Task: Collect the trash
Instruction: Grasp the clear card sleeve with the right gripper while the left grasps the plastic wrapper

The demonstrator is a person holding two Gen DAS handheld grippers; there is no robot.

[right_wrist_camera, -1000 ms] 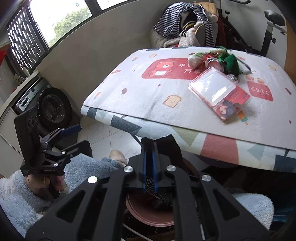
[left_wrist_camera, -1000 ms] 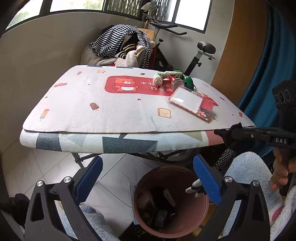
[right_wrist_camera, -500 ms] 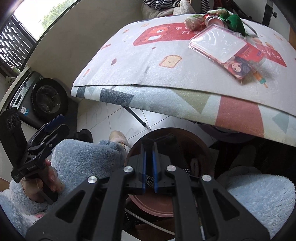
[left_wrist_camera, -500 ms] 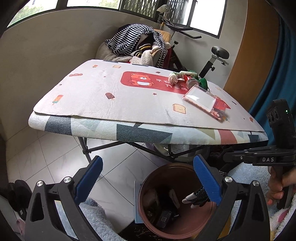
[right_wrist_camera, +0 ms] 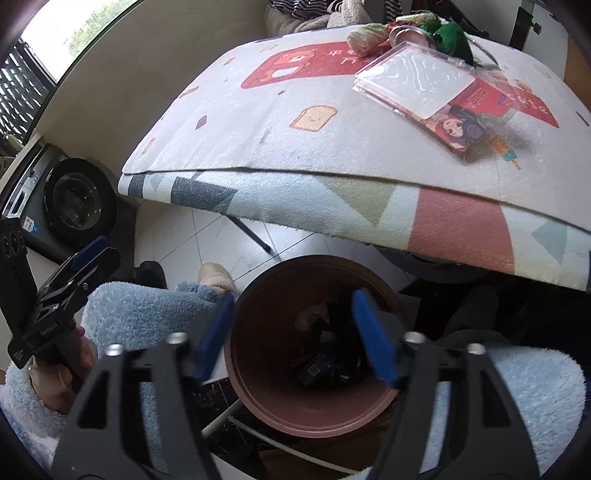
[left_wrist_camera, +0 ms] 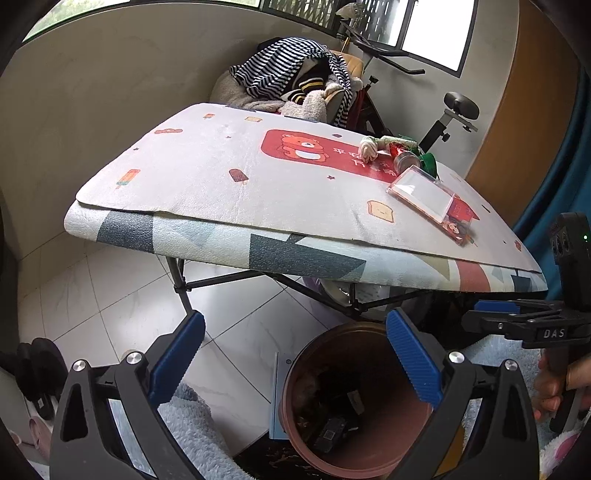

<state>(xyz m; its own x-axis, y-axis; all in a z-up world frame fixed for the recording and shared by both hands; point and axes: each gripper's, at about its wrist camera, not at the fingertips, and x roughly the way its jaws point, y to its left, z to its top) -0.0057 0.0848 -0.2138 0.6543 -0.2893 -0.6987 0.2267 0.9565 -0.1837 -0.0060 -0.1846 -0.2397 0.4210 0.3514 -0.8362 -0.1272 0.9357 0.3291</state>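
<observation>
Trash in a round reddish-brown plastic bin (right_wrist_camera: pixel 258 369) on the white tiled floor (left_wrist_camera: pixel 110 295): dark scraps lie at its bottom, below the edge of the table (left_wrist_camera: pixel 303 254) with its bear-print mat. Right gripper (right_wrist_camera: pixel 295 328) hangs over the bin's mouth, its blue-padded fingers (right_wrist_camera: pixel 373 336) opening with nothing between them. Left gripper (left_wrist_camera: pixel 295 350) hovers beside it, fingers spread wide and empty. On the table remain a clear plastic card case (right_wrist_camera: pixel 417 81), a small can (right_wrist_camera: pixel 410 35) and green wrappers (right_wrist_camera: pixel 454 40)
</observation>
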